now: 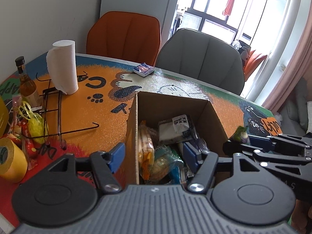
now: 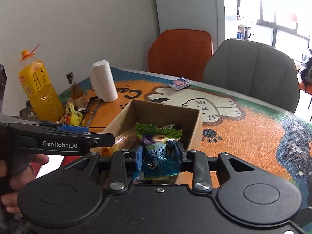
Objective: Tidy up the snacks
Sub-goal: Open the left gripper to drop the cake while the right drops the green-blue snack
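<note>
Snack packet (image 2: 159,150) in green and blue wrapper, clamped between the blue pads of the right gripper (image 2: 158,155), held above the near edge of the cardboard box (image 2: 193,134). From the left of the right wrist view: orange juice bottle (image 2: 40,89) against the wall, small amber bottle (image 2: 75,89) beside it, paper towel roll (image 2: 103,81) upright, black wire rack (image 2: 91,107) near its foot. Left gripper (image 2: 101,138) reaching in from the left edge, side-on here. In the left wrist view: yellow tape roll (image 1: 11,159) at far left, loose wrappers (red and yellow) (image 1: 33,128) just beside it, then left gripper (image 1: 152,154) with fingers spread wide, straddling the box's left wall, gripping nothing. Inside the box (image 1: 134,124): several packets, a white one (image 1: 175,128) on top. Farther back on the printed tablecloth (image 2: 243,136), a small blue packet (image 1: 143,69) lying alone near the grey chair (image 1: 200,58), orange chair (image 1: 124,35) to its left
</note>
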Demonstrator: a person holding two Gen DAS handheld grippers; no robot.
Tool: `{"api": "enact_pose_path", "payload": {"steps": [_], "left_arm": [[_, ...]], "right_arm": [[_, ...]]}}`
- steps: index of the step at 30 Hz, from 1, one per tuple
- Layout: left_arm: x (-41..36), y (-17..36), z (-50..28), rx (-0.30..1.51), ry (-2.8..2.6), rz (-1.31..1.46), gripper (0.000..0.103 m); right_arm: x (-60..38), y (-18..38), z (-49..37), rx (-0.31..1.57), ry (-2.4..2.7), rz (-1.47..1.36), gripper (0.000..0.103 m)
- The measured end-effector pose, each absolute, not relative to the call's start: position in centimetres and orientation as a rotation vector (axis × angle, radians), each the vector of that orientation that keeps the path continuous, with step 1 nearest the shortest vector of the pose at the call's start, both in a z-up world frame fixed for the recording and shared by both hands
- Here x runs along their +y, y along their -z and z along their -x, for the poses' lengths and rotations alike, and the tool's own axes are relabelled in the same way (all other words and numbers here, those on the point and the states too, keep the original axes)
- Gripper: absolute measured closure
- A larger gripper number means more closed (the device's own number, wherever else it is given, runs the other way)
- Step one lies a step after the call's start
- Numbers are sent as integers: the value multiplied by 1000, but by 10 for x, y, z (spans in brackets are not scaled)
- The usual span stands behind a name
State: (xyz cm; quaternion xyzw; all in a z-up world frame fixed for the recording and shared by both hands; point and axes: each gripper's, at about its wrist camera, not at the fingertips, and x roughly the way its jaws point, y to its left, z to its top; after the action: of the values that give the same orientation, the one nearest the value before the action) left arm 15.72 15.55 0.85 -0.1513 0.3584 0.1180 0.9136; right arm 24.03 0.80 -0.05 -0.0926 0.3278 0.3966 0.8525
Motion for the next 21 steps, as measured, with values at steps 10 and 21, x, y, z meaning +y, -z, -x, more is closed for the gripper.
{"api": "enact_pose_path", "payload": {"steps": [10,21], "left_arm": [[147,-14,-140,717,-221,311,19],[131,-17,-125,716,-185,283,11]], "right_arm": [[-14,-7,-225,663,-790,168,43],[-47,-14,-208,645,-740,139,36]]}}
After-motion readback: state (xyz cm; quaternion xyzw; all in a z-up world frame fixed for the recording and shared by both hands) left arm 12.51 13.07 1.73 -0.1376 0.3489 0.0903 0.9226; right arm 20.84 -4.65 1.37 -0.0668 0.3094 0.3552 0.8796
